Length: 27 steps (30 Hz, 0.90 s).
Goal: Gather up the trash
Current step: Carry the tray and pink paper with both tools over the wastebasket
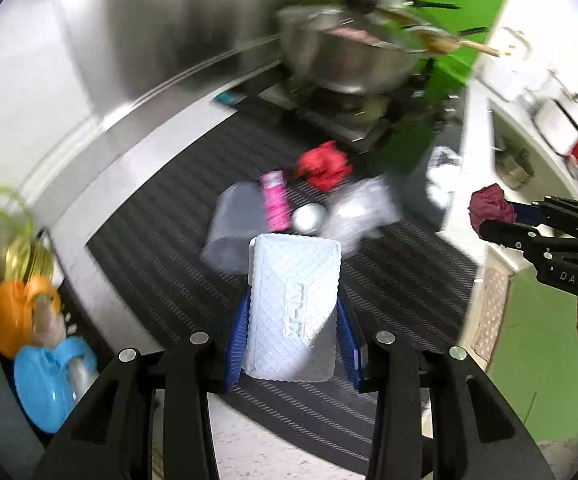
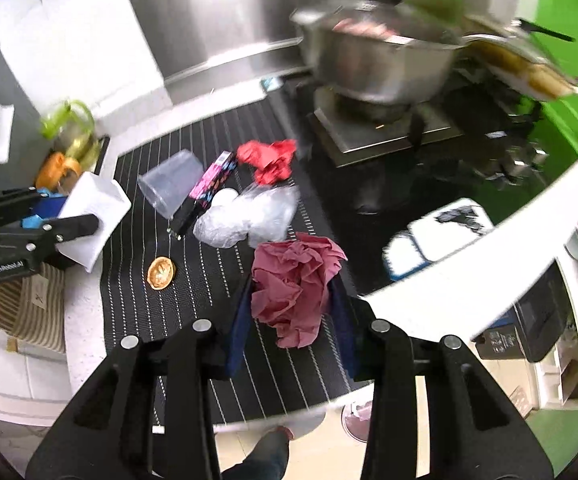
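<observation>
My left gripper (image 1: 293,312) is shut on a white ribbed plastic tray (image 1: 294,308) and holds it above the black striped mat (image 1: 161,264); it also shows at the left of the right wrist view (image 2: 95,208). My right gripper (image 2: 295,308) is shut on a crumpled maroon paper (image 2: 295,284), seen at the right of the left wrist view (image 1: 489,206). On the mat lie a clear plastic cup (image 2: 171,186), a pink-and-black box (image 2: 209,184), red crumpled paper (image 2: 269,160), a clear plastic bag (image 2: 249,218) and an orange round peel (image 2: 161,273).
A steel pot (image 2: 377,64) sits on a stove (image 2: 385,132) behind the trash, with a pan (image 2: 521,64) beside it. A green-lidded jar (image 2: 71,130), an orange cup (image 2: 55,170) and a blue cup (image 1: 49,380) stand at the mat's left. A white counter edge (image 2: 469,256) runs on the right.
</observation>
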### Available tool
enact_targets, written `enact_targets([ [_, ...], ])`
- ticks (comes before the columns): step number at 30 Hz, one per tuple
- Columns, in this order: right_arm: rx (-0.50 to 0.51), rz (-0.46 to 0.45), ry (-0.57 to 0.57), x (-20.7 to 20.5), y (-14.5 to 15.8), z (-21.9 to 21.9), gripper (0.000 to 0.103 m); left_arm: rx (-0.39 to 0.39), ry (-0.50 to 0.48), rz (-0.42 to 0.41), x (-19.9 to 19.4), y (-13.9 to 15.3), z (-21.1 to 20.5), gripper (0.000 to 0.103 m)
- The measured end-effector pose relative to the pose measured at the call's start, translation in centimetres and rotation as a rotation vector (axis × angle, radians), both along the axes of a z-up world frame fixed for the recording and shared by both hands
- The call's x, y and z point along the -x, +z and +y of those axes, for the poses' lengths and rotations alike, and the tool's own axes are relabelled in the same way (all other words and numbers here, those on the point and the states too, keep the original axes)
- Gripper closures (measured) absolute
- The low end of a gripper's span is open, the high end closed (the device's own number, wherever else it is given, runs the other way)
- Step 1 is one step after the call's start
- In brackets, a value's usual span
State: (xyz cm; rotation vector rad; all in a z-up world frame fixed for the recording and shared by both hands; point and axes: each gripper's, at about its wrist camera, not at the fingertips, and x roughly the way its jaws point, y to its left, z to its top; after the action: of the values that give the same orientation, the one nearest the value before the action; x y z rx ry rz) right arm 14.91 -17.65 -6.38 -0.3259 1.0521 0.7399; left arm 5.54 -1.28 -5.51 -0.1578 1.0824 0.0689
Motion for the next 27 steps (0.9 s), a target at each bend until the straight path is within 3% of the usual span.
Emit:
enact_targets([
  [6, -0.031, -0.069, -0.145, 1.8, 3.6, -6.5, 0.066, -0.003, -0.188, -0.073, -2.2, 2.8, -6.1, 0.064],
  [13, -0.014, -0.116, -0.390, 4.7, 4.5, -15.8, 0.066, 0.023, -0.456, -0.115, -4.7, 3.5, -15.6, 0.064],
  [21, 0.016, -0.085, -0.641, 7.3, 1.0, -25.4, 0.066, 0.068, -0.689, -0.109, -6.6, 0.9, -25.5, 0.064],
  [27, 0.030, -0.011, -0.722, 7.9, -4.4, -29.9, 0.066, 0.088, -0.765, -0.028, -8.5, -5.1, -31.1, 0.064],
])
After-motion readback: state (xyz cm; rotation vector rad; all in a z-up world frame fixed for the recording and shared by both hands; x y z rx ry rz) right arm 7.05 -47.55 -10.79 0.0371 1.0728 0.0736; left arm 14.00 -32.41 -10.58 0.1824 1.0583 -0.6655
